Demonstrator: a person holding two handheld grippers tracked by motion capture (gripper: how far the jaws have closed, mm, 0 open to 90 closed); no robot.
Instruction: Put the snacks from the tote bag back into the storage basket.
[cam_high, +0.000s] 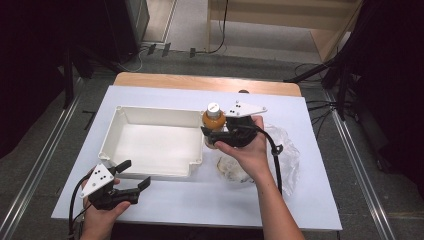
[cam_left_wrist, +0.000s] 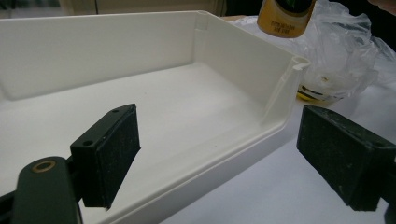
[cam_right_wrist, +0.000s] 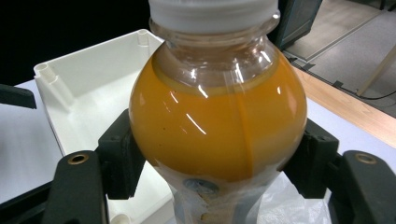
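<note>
At the desk's near left corner the left gripper (cam_high: 134, 176) hangs with its jaws spread wide and nothing between them, pointing at the near wall of the white tray (cam_high: 150, 172), probably ready to steady it. Farther in, past the crumpled plastic bag (cam_high: 285, 150), the right gripper (cam_high: 216, 136) clamps the orange juice bottle (cam_high: 213, 122) upright just off the tray's right wall, apparently for lowering inside.
</note>
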